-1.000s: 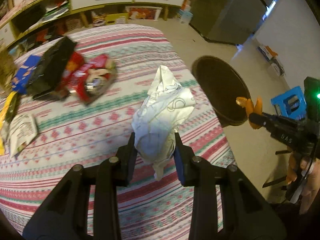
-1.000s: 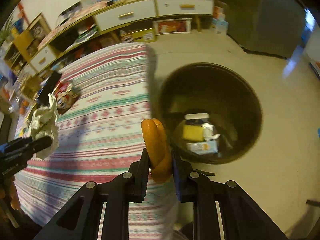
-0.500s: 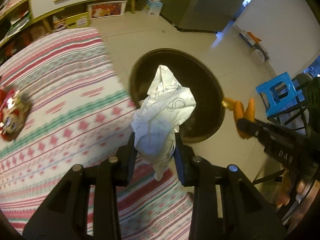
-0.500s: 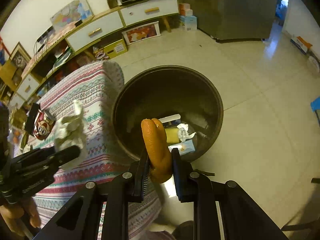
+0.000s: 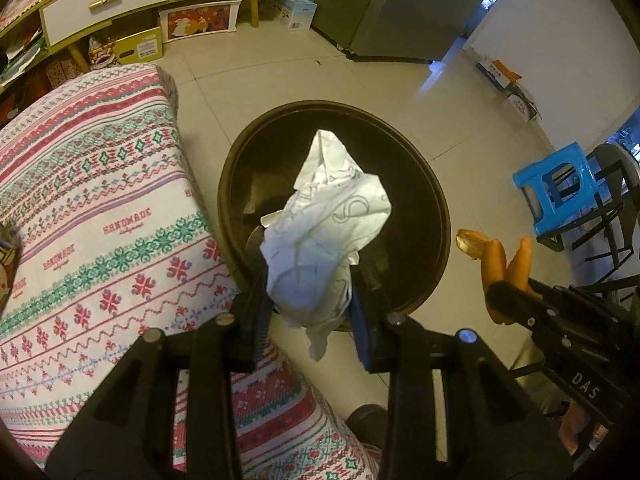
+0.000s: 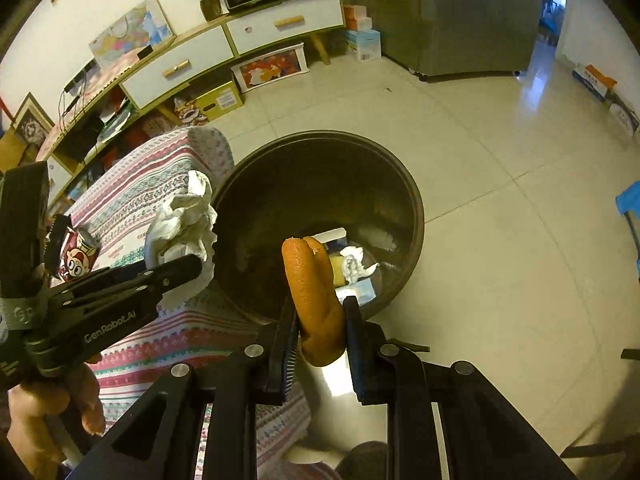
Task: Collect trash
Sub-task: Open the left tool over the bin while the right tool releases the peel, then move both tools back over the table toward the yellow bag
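While each gripper clamps one item (crumpled paper (image 5: 324, 236), orange peel (image 6: 316, 300)), one bin (image 6: 416, 216) holds perhaps four scraps.

The crumpled white paper (image 5: 326, 236) between the left jaws hides the bottom of the dark bin (image 5: 434, 204) beyond them. Beyond the right jaws, the orange peel (image 6: 314, 296) covers part of the bin's litter (image 6: 354, 268), too small to identify. Left of the jaws, a snack packet (image 6: 78, 260) is half hidden by the other gripper.
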Tool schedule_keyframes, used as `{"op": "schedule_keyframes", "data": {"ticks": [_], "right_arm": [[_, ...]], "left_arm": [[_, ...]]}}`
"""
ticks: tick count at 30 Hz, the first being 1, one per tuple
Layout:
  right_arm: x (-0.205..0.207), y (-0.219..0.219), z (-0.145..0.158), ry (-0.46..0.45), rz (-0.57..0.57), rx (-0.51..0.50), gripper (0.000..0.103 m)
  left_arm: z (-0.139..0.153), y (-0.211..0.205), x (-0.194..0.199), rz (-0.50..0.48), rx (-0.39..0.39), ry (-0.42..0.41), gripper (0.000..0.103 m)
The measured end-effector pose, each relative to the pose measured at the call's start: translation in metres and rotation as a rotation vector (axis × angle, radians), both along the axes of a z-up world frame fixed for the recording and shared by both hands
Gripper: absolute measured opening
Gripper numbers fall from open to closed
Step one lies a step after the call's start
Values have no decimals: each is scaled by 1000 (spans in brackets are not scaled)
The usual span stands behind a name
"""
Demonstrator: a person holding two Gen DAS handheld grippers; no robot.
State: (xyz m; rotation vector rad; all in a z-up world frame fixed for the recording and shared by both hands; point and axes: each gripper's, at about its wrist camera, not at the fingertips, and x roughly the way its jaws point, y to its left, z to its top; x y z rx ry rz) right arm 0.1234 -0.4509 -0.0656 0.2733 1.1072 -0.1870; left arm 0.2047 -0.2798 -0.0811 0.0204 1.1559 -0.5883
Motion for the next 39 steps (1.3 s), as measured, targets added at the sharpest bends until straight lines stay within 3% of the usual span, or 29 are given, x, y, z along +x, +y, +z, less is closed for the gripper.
{"op": "schedule_keyframes", "data": {"ticks": [7, 17, 30, 31, 34, 35, 39], "right_arm": [[0, -1, 0, -2, -8, 2, 23], [4, 6, -2, 10, -2, -10, 23], [18, 17, -7, 8, -12, -29, 26], [19, 18, -6, 2, -18, -41, 28], [20, 21, -1, -22, -33, -55, 53], [20, 22, 2, -35, -31, -52, 57], [22, 32, 11, -59, -11, -69, 60]], "left_arm": [[11, 12, -4, 29, -6, -61, 68], [22, 54, -8, 62, 1, -86, 79], [39, 128, -29, 122, 76, -122, 92], [41, 136, -30, 130, 80, -121, 92], [43, 158, -33, 144, 76, -102, 95], [43, 166, -35, 148, 73, -92, 96], [41, 194, -39, 185, 65, -71, 100]]}}
